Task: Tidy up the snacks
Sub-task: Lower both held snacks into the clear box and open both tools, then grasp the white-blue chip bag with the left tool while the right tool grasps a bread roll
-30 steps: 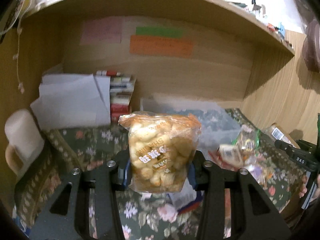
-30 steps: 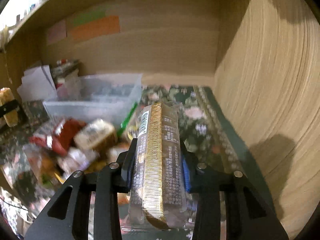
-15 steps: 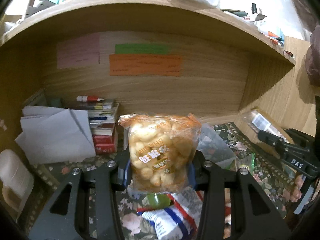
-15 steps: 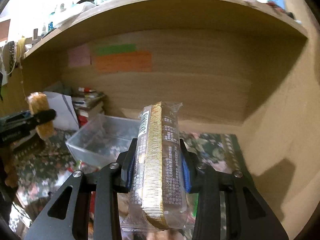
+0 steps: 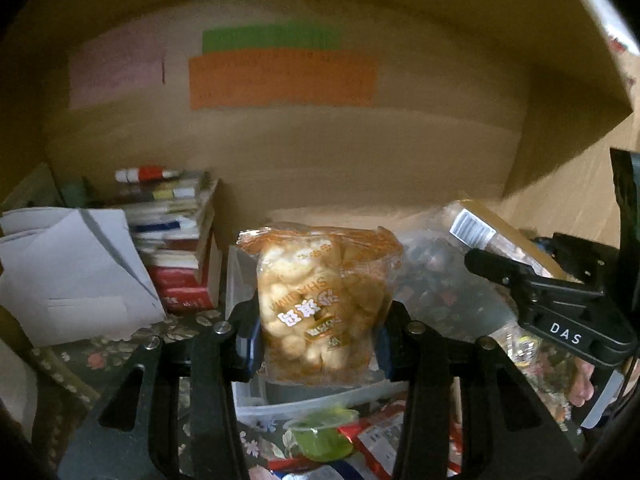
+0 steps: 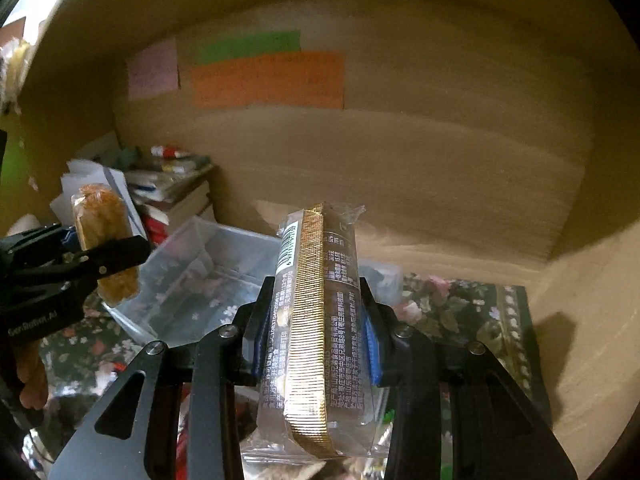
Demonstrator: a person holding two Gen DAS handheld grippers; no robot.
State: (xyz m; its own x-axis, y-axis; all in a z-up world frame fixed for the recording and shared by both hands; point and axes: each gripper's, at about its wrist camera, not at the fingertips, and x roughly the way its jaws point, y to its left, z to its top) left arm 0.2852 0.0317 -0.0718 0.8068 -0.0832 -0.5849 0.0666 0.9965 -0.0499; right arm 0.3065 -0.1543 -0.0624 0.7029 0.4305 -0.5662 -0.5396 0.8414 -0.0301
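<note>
My left gripper is shut on a clear bag of round orange puff snacks, held above the near edge of a clear plastic bin. My right gripper is shut on a long gold-and-brown wrapped snack pack, held upright to the right of the same bin. The left gripper with its puff bag shows at the left of the right wrist view; the right gripper with its pack shows at the right of the left wrist view.
Loose snacks, a green jelly cup and red packets, lie on the floral cloth before the bin. A stack of books and white papers stand at back left. Wooden walls close the back and right.
Both grippers have moved forward into the alcove and down toward the clear bin, each still holding its snack. The two grippers are closer together.
</note>
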